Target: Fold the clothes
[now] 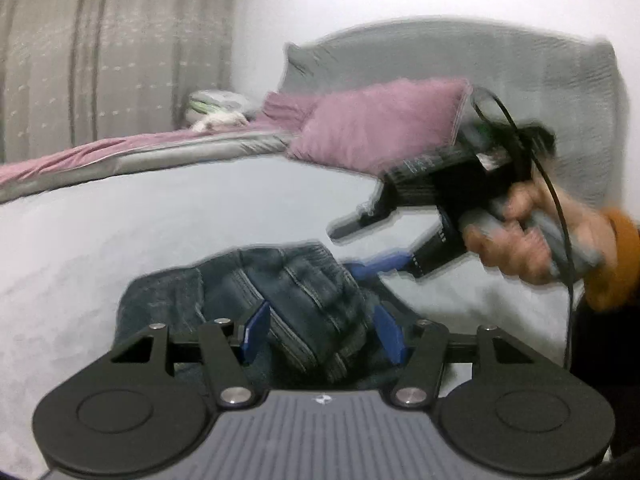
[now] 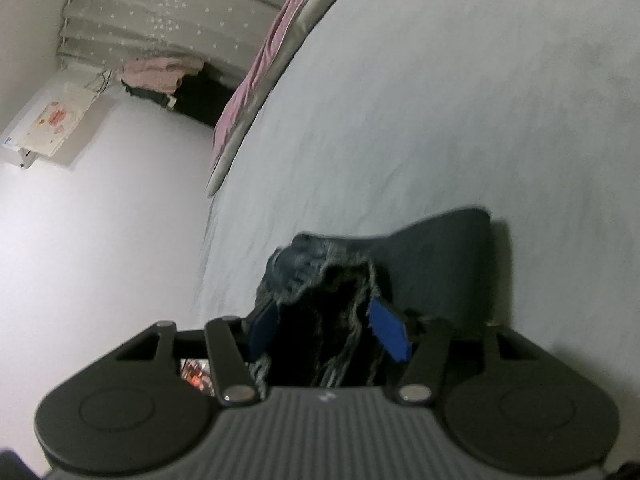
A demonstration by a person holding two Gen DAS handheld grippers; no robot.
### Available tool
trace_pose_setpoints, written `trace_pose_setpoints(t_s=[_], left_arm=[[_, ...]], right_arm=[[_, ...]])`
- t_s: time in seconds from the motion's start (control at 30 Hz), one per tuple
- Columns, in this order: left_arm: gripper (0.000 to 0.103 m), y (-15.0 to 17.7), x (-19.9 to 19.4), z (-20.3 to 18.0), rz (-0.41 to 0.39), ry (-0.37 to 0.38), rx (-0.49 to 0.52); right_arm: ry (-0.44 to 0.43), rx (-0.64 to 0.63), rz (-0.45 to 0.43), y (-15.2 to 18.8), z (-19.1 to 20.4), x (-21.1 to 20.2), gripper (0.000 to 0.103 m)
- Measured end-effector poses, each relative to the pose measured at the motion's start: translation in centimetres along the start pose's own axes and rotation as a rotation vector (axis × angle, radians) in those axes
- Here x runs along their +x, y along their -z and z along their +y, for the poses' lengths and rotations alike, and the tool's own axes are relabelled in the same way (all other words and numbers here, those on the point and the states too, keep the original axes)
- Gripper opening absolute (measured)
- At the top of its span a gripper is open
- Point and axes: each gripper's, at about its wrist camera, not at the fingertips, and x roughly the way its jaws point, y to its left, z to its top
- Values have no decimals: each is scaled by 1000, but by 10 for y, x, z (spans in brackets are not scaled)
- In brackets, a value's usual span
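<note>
Dark blue jeans (image 1: pixel 304 292) lie bunched on the white bed sheet (image 1: pixel 120 220). My left gripper (image 1: pixel 323 330) is shut on a thick fold of them, with denim filling the space between its blue pads (image 1: pixel 256 332). To the right, blurred, a hand (image 1: pixel 516 240) in an orange sleeve holds my right gripper (image 1: pixel 346 250), whose blue finger touches the jeans' right edge. In the right wrist view my right gripper (image 2: pixel 327 326) is shut on a frayed end of the jeans (image 2: pixel 320 264). That end is lifted off the sheet (image 2: pixel 440 120) and throws a shadow on it.
A pink pillow (image 1: pixel 380 124) leans on the grey headboard (image 1: pixel 440 52). A pink blanket (image 1: pixel 80 156) runs along the bed's far edge before a grey curtain (image 1: pixel 100 60). Beside the bed, on the pale floor (image 2: pixel 100 220), are a pile of pink clothes (image 2: pixel 156 72) and a flat box (image 2: pixel 48 120).
</note>
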Motion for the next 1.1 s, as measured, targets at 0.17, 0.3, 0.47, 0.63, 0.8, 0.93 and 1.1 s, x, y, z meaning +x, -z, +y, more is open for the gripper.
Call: trace_pose_setpoints(t_s=[0.17,0.3,0.47,0.63,0.8,0.93,1.1], left_arm=[[57,-4,8,25,-36,-32,-120],[57,-7,26,39,-19,-51,-184],[57,-2,39,36,15,-56,-167],[57,-1,41,36,14,-48,-167],[57,-2,42,37,4,-58,-179],[57,-4,45,38,-11,-75,-186],[55,-9,41,43,-84,-137,-220]], right_arm=[[19,-21,34,2,0,4,38],[40,-22,58,4,-1,10,37],[41,-20,75,9,-2,13,39],[21,-42,101,12,2,24,42],[48,-102,92,17,10,38,40],[44,-120,77,22,16,43,25],[-40,-80,61,22,28,24,18]])
